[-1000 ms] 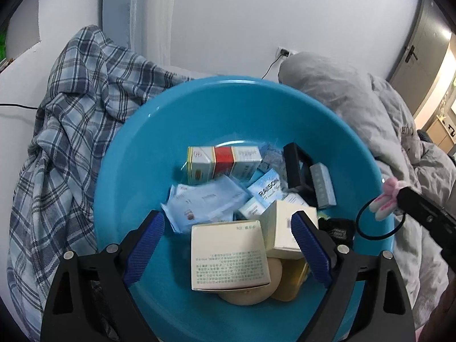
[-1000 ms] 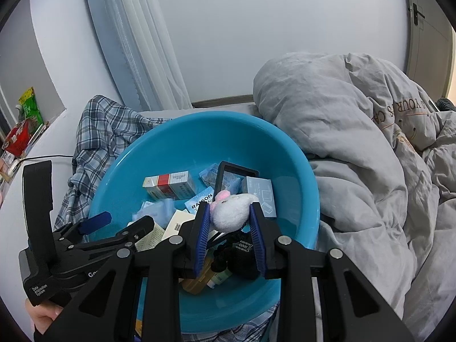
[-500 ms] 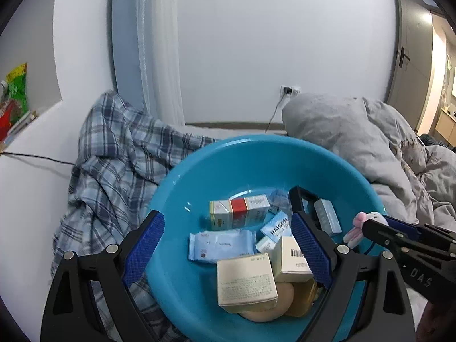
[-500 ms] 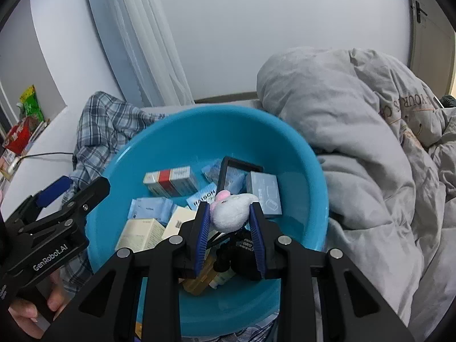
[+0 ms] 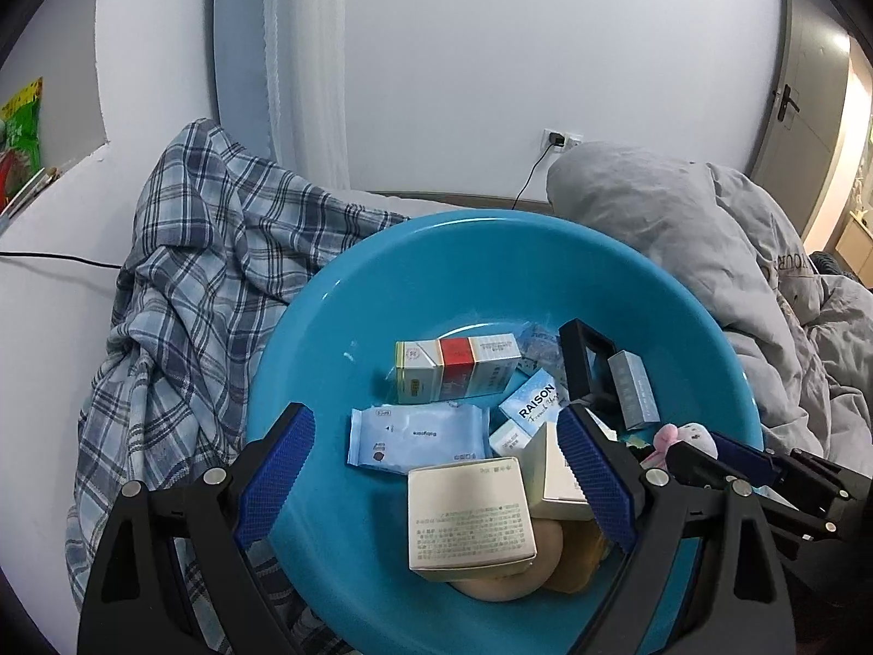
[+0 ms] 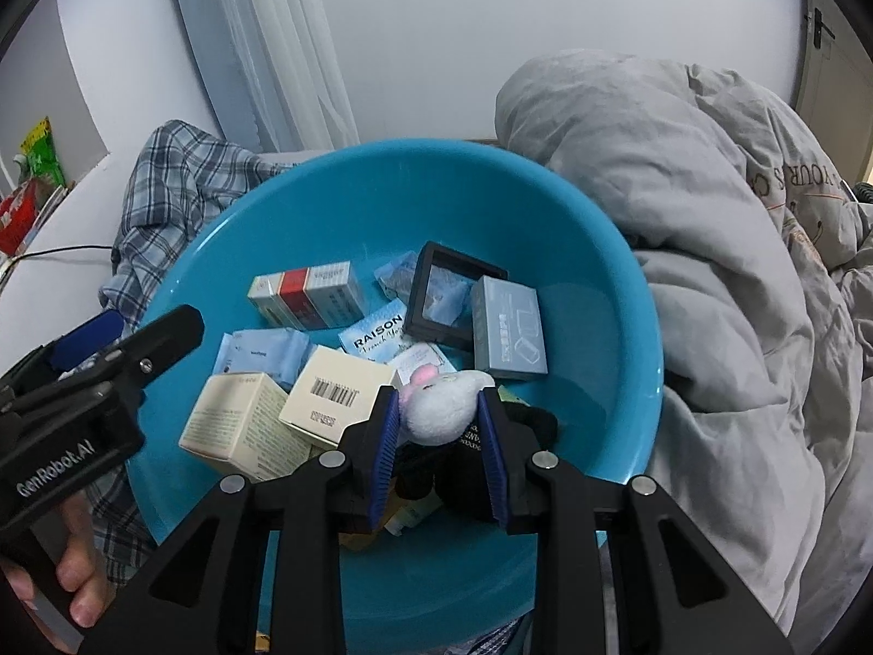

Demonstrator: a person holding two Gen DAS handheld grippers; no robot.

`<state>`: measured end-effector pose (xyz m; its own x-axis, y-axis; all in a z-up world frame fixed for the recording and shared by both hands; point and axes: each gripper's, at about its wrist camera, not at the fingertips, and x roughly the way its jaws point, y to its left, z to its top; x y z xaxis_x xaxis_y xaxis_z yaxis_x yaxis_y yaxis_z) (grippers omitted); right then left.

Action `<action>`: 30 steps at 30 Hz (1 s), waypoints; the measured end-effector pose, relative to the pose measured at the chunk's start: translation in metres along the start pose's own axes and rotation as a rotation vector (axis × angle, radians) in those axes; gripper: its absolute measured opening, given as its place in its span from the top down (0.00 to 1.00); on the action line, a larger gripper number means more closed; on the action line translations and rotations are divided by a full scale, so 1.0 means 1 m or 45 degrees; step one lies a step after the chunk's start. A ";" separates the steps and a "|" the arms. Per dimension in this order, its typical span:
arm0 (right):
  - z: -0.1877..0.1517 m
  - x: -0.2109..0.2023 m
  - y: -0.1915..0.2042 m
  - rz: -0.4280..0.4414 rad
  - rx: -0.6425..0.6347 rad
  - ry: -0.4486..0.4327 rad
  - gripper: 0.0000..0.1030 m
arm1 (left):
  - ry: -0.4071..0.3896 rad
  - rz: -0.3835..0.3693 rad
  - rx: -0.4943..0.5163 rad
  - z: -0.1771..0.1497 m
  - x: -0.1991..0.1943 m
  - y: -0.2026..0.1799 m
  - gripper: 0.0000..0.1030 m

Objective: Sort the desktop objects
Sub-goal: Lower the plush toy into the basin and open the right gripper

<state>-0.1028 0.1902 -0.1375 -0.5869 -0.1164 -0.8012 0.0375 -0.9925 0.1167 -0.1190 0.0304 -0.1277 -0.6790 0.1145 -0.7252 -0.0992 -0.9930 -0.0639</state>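
Between the blue pads of the right tool [image 6: 439, 426], low in the middle of the right wrist view, sat a small white plush toy [image 6: 444, 406] with a pink ear, clamped from both sides; a black item hung just beneath it, too dark to identify. That tool hovered over the near part of a big blue basin [image 6: 627, 295], which filled the centre of the frame and rested on a plaid cloth [image 6: 174, 174] at the left, with a grey duvet [image 6: 709, 207] heaped at the right. Inside the basin lay a jumble of boxes: a red-and-white carton [image 6: 308, 300] toward the far side, a pale blue RAISON pack [image 6: 376, 333] just beside it, a black frame [image 6: 453, 295] leaning against a grey-blue box [image 6: 507, 335], a barcoded cream box [image 6: 338, 393] touching the plush's left side, and another cream box [image 6: 240, 426] further left. The left tool [image 5: 436, 475] was spread wide, its pads far apart and gripping nothing, held above the near rim of the basin [image 5: 327, 316] in the left wrist view; the cream box [image 5: 469, 518] lay between its fingers, lower down. At the right edge of that view the plush toy [image 5: 687, 434] showed just beyond the right finger, pinched by the other tool.
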 end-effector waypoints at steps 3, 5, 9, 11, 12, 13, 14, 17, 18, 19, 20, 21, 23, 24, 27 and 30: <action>-0.001 0.002 -0.001 -0.005 0.002 0.005 0.74 | 0.004 0.004 0.002 -0.001 0.001 -0.001 0.10; -0.001 0.003 -0.002 -0.009 0.005 0.009 0.74 | 0.002 0.001 0.003 -0.001 0.001 -0.001 0.10; 0.000 0.004 -0.005 -0.006 0.023 0.021 0.72 | 0.002 0.002 0.004 0.000 0.000 -0.002 0.10; 0.001 0.003 -0.006 0.002 0.033 0.019 0.67 | 0.001 0.002 0.002 0.000 0.000 -0.001 0.10; 0.001 0.002 -0.006 0.003 0.037 0.015 0.65 | -0.001 0.001 0.001 0.000 0.000 -0.001 0.10; 0.001 0.001 -0.006 0.002 0.039 0.008 0.57 | -0.003 0.001 0.000 0.000 0.000 -0.001 0.10; 0.002 -0.001 -0.006 0.000 0.041 -0.003 0.52 | -0.005 0.001 -0.001 0.000 -0.001 -0.001 0.10; 0.003 -0.004 -0.005 -0.014 0.036 -0.018 0.50 | -0.011 -0.001 -0.004 0.000 -0.002 0.001 0.10; 0.004 -0.005 -0.005 -0.015 0.034 -0.021 0.50 | -0.013 -0.002 -0.004 0.000 -0.003 0.001 0.10; 0.004 -0.006 -0.005 -0.017 0.034 -0.023 0.49 | -0.015 -0.004 -0.004 0.000 -0.003 0.001 0.10; 0.004 -0.006 -0.005 -0.020 0.035 -0.026 0.46 | -0.018 -0.004 -0.004 0.000 -0.004 0.001 0.10; 0.004 -0.007 -0.005 -0.021 0.036 -0.031 0.44 | -0.020 -0.004 -0.005 0.000 -0.004 0.001 0.10; 0.004 -0.007 -0.005 -0.025 0.034 -0.036 0.38 | -0.022 -0.005 -0.003 0.000 -0.005 0.001 0.10; 0.005 -0.007 -0.005 -0.028 0.033 -0.037 0.37 | -0.024 -0.005 -0.002 0.001 -0.005 0.001 0.10; 0.005 -0.008 -0.004 -0.033 0.032 -0.039 0.35 | -0.031 -0.003 -0.001 0.001 -0.007 0.000 0.10; 0.005 -0.011 -0.005 -0.045 0.032 -0.053 0.30 | -0.036 -0.002 0.001 0.002 -0.008 0.000 0.10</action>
<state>-0.1011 0.1963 -0.1265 -0.6209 -0.0791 -0.7799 -0.0036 -0.9946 0.1038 -0.1154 0.0293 -0.1207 -0.6993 0.1165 -0.7052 -0.1006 -0.9928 -0.0643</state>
